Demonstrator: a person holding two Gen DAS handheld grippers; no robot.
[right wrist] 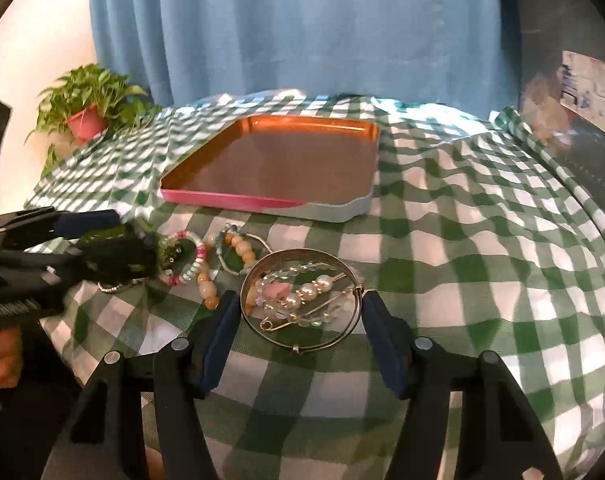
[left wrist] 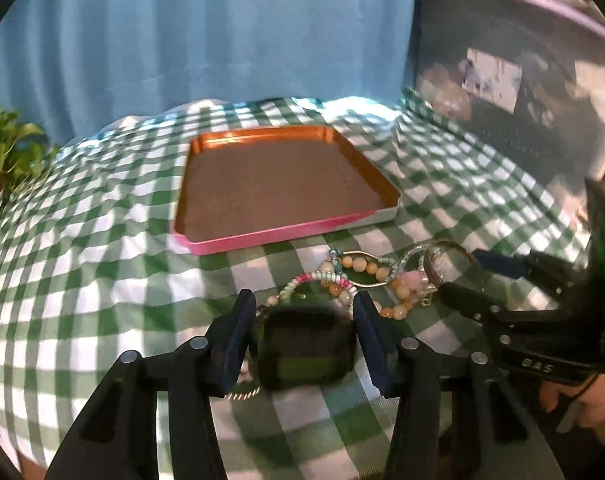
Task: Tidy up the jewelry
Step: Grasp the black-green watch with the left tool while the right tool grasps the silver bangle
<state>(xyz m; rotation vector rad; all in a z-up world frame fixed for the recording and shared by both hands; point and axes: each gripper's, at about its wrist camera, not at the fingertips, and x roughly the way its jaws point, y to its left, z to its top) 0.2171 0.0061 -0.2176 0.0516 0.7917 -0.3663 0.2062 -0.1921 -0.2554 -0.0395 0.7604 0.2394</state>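
My left gripper is shut on a dark square watch-like piece, with a fine chain hanging below it; the right wrist view shows this piece held just above the cloth. My right gripper has its blue pads pressed on either side of a thin metal bangle lying on the cloth. A pearl pin and clear beads lie inside the ring. Between the grippers lie a pastel bead bracelet and a peach bead bracelet. The pink-rimmed tray behind them holds nothing.
A green-and-white checked cloth covers the table. A potted plant stands at the back left, and a blue curtain hangs behind. A dark cabinet stands to the right. The person's fingers hold the right gripper's handle.
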